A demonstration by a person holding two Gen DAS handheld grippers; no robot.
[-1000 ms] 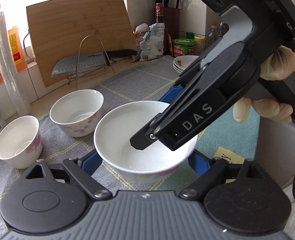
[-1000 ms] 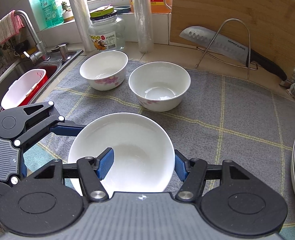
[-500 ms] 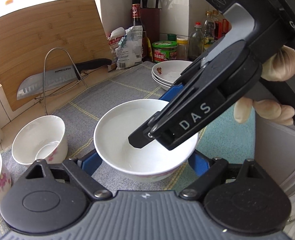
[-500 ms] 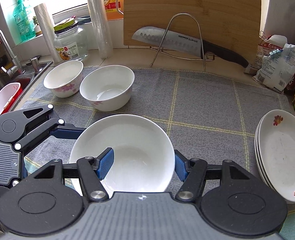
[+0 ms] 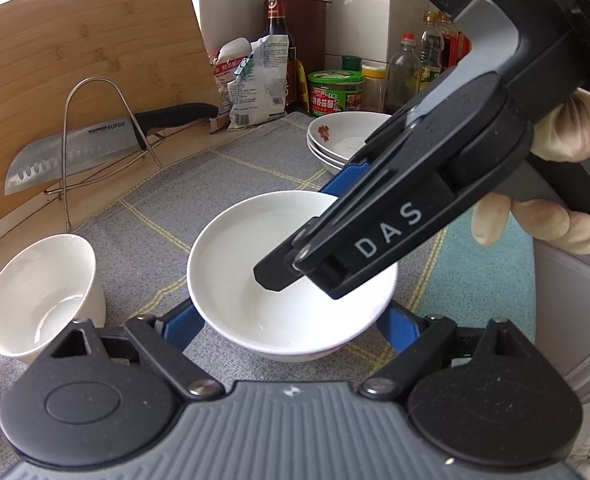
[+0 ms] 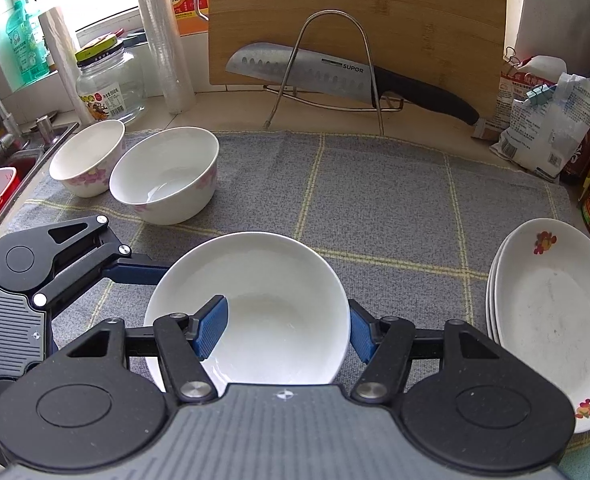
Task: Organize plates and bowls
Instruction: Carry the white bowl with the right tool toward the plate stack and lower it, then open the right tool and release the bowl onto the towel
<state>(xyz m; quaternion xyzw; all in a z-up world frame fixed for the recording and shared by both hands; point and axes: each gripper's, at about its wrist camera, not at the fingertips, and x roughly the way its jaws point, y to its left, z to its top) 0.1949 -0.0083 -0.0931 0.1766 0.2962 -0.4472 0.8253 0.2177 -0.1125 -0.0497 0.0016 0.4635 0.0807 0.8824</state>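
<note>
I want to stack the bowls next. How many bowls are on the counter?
3. One wide bowl sits between both grippers' jaws; two flowered bowls stand side by side at the cloth's far left, one nearer the sink, one beside it. The stacked plates aren't counted.

A plain white bowl (image 6: 251,304) is seen upright and empty above the grey checked cloth, two smaller white bowls with pink flowers (image 6: 165,176) (image 6: 87,158) are set upright and touching at its far left, and a stack of flower-printed white plates (image 6: 551,332) is seen at the right.
</note>
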